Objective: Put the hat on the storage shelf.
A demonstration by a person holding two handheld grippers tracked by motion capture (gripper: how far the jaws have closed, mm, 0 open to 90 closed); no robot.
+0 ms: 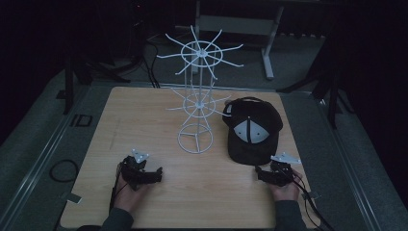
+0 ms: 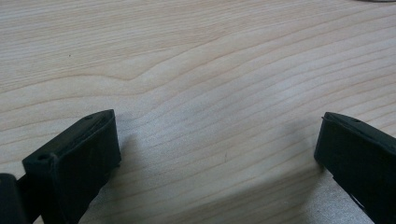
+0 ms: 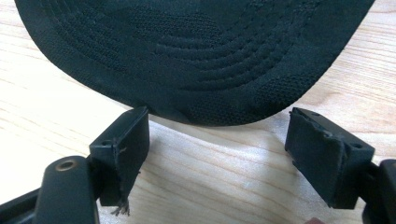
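Both grippers, left and right, rest on the table, fingers wide and empty; cap lies beside the rack, nothing started.

1. The left gripper is a black, blocky tool with a small grey three-cornered plate on top, at about 12 o'clock of its body.
2. In the left gripper view its two jaws are matt black rectangular blocks; the 9 o'clock one has a small round hole in its upper face.
3. The right gripper is likewise black, with a grey three-cornered plate above it.
4. Its jaw pads look worn: frayed threads hang from the 8 o'clock block and the 4 o'clock pad's edge is ragged. A brass-coloured screw sits at 8 o'clock.
5. Thin black cables trail from the right gripper toward 5 o'clock.
6. Dark sleeves cover both forearms.
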